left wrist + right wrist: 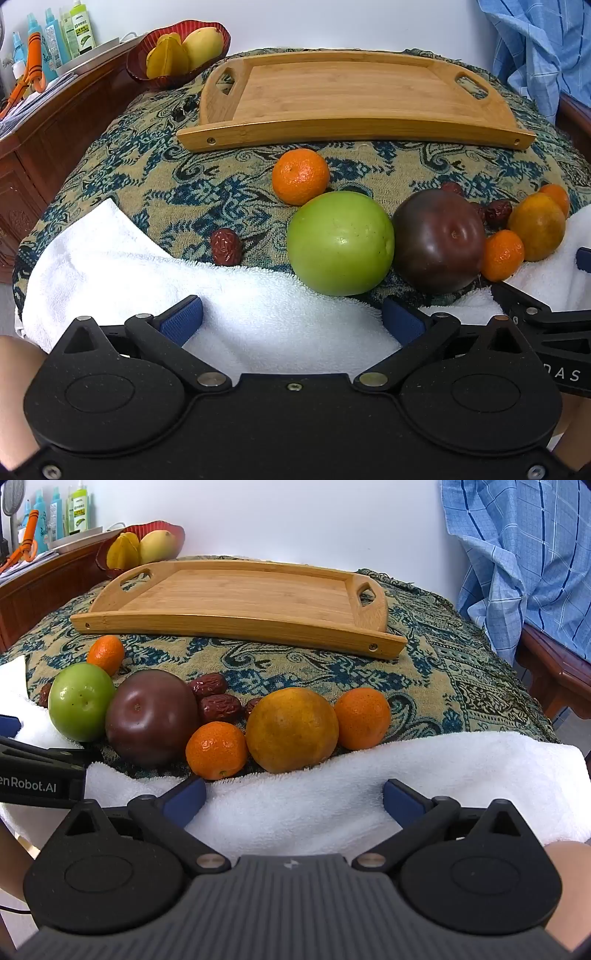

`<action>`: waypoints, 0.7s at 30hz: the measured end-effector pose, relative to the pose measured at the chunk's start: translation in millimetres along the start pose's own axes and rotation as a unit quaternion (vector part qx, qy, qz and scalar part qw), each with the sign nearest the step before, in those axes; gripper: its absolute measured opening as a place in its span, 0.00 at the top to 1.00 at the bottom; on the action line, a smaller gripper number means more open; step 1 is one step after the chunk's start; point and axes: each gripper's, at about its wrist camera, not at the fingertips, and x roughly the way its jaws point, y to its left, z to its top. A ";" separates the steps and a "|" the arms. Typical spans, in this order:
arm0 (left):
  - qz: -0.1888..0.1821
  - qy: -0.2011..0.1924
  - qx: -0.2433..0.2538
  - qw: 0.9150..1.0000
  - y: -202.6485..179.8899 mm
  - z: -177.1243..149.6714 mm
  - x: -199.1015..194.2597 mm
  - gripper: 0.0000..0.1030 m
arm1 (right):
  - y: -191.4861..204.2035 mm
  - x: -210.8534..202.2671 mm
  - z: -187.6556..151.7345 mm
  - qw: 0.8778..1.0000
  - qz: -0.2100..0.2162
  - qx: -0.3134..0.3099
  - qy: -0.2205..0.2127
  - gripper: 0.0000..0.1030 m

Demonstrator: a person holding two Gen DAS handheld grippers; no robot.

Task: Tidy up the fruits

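both our left gripper (291, 319) and right gripper (293, 797) are spread, empty; nudging the green apple (340, 242) (round, crowded) could scatter neighbouring tangerines (217, 750).

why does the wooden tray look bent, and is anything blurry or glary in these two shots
Left wrist view: fisheye distortion bows the wooden tray front edge into an arc; the light is soft and even, with a faint sheen on the green apple. Right wrist view: the same bowing, tilted; fruit is sharp, with a small highlight on the dark plum; the frame corners darken.
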 end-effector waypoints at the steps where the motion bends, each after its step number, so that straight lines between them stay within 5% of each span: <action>1: 0.001 0.000 0.000 1.000 -0.1 0.2 0.0 0.00 | 0.1 0.0 0.1 1.000 0.000 0.000 -0.001 0.00; 21: 0.005 0.003 0.003 1.000 0.2 1.7 0.6 0.00 | 0.5 -0.2 0.1 1.000 0.000 -0.001 0.002 0.00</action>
